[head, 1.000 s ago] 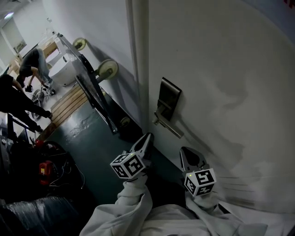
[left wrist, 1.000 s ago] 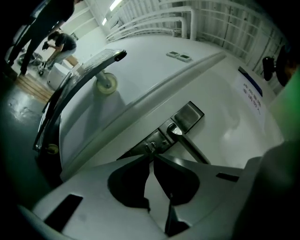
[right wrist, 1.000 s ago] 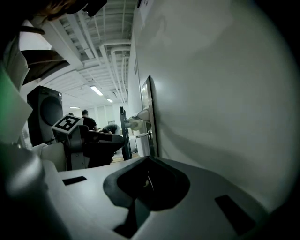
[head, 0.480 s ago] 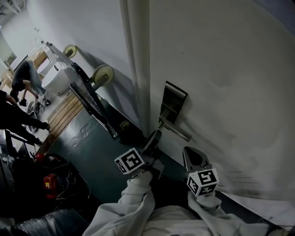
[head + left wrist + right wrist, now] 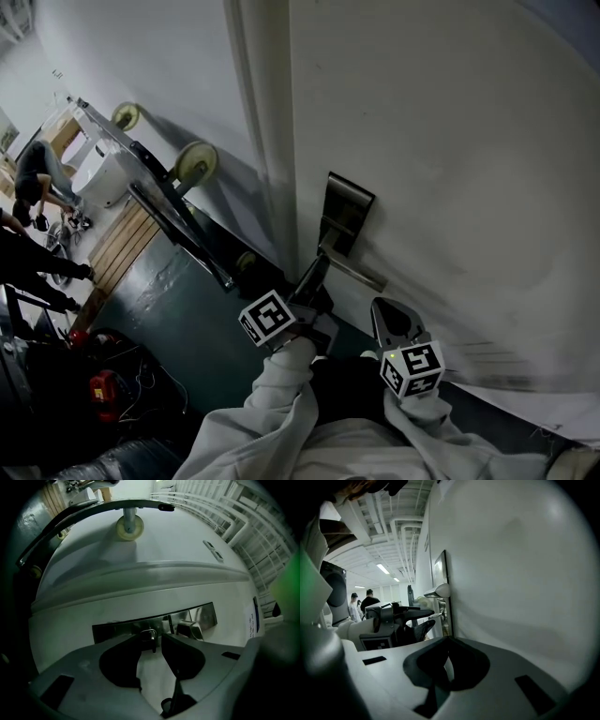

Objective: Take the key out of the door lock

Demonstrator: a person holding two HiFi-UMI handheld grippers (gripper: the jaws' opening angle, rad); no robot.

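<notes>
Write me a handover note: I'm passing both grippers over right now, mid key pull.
Left gripper: jaws open, tips either side of the key, which sticks out of the lock plate beside the door handle. Not clamped.
Right gripper: shut, empty, close to the door.
Done: left gripper lined up on the key.
Left to do: close on the key, pull it out.

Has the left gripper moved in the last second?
Yes. The left gripper has moved up to the lock plate, tips now beside the handle, with the key between them.
</notes>
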